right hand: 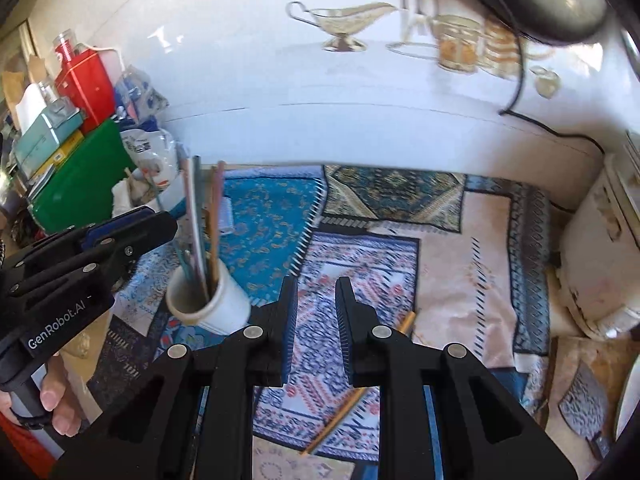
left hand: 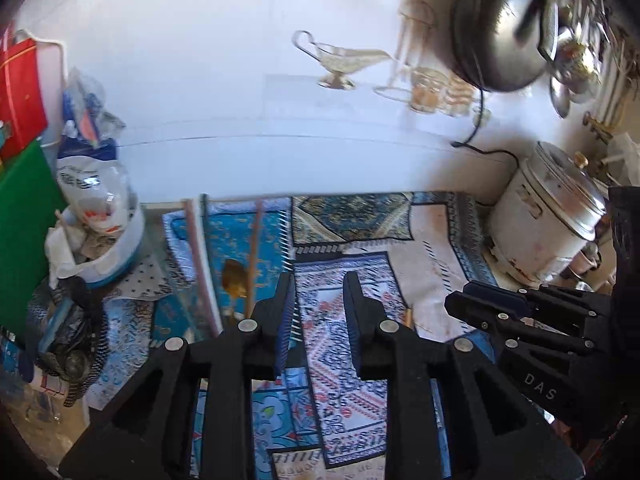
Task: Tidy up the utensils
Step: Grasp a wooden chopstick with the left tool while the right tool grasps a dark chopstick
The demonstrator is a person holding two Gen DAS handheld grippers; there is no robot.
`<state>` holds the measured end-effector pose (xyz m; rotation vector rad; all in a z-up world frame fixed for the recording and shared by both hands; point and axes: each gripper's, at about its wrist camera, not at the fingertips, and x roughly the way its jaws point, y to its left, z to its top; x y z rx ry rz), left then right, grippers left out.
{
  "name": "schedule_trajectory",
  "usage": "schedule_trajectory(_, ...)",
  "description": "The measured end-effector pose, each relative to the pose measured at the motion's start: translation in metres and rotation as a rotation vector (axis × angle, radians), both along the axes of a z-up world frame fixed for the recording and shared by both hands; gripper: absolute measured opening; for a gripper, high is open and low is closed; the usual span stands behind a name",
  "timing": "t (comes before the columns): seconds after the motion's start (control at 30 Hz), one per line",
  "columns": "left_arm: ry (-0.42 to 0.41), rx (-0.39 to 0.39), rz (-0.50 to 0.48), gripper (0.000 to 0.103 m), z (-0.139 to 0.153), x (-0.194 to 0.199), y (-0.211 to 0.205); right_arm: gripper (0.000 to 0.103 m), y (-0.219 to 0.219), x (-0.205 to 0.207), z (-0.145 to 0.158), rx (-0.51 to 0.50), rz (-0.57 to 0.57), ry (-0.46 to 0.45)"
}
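Your left gripper points steeply down, jaws slightly apart with nothing between the pads. Your right gripper sits just beside it at the same tilt, jaws narrowly parted and empty. Your left hand wraps its handle.

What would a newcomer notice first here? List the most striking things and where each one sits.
Most striking is the patchwork of patterned mats covering the counter, blue and cream. A white cup holding upright chopsticks and straws stands at the left on the mats, with one loose chopstick lying in front of the right gripper, which is empty. Behind, on the white wall, a printed gravy boat catches the eye, and a white rice cooker sits far right.
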<state>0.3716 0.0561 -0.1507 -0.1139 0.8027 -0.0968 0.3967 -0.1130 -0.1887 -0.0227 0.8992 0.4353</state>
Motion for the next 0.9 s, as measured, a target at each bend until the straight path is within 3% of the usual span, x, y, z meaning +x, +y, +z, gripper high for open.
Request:
schedule_trajectory(0.13,0.046,-0.004,-0.064,0.026,-0.016,0.007,-0.031,0.029,-0.032,-0.002,-0.014,-0.008,-0.07,0.033)
schedule_trajectory(0.4,0.221,0.022,-0.184,0.027,-0.086,0.023,-0.087,0.03,-0.087,-0.007,-0.047,-0.033,-0.192,0.126)
schedule_trajectory(0.67,0.409,0.05,-0.222,0.027,-0.164,0.038,-0.114,0.03,-0.116,-0.012,-0.084,-0.045,-0.242,0.225)
schedule_trajectory(0.9,0.476,0.045,-0.214,0.027,-0.195,0.052,-0.123,0.03,-0.126,-0.009,-0.109,-0.026,-0.252,0.291)
